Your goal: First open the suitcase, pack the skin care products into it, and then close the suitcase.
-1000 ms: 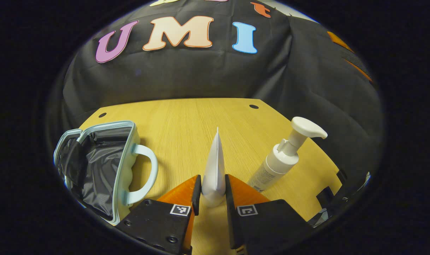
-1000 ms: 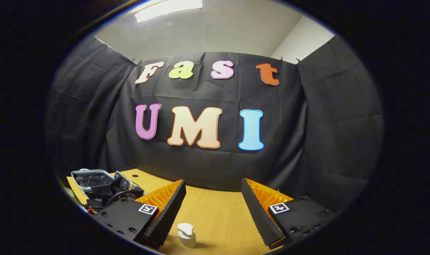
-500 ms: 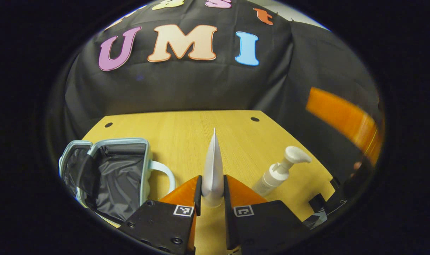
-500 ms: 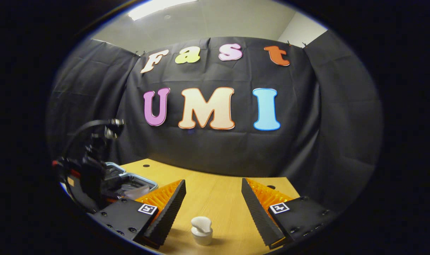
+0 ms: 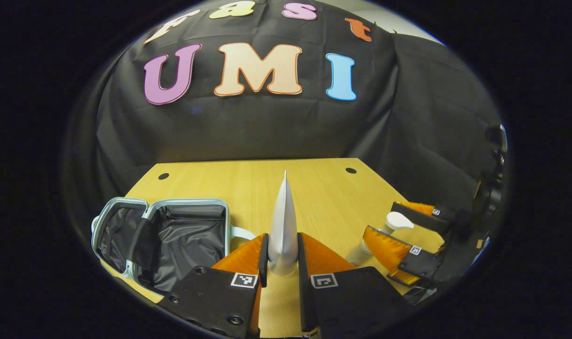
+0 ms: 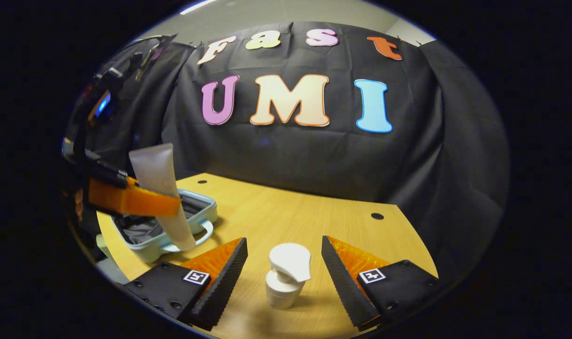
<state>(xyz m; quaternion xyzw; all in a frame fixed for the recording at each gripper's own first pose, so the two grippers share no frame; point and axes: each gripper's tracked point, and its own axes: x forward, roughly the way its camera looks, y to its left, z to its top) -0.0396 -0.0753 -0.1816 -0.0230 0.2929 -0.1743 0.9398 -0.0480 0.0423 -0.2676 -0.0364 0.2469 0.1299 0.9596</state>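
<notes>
My left gripper (image 5: 282, 249) is shut on a white squeeze tube (image 5: 284, 221), held upright above the table; in the right gripper view the tube (image 6: 159, 188) hangs over the suitcase's near edge. The pale blue suitcase (image 5: 165, 235) lies open at the left, dark lining showing; it is also in the right gripper view as the suitcase (image 6: 197, 213). My right gripper (image 6: 282, 263) is open, its fingers on either side of the white pump bottle (image 6: 286, 275) that stands on the table. In the left gripper view the pump bottle (image 5: 389, 226) stands between those fingers.
The wooden table (image 5: 248, 188) has small dark holes near its far edge. The black cloth wall stands close behind it. The table's right edge has notched cut-outs.
The left gripper has risen with the tube and moved toward the suitcase. The right gripper has come down and forward, so the pump bottle now stands between its open fingers.
</notes>
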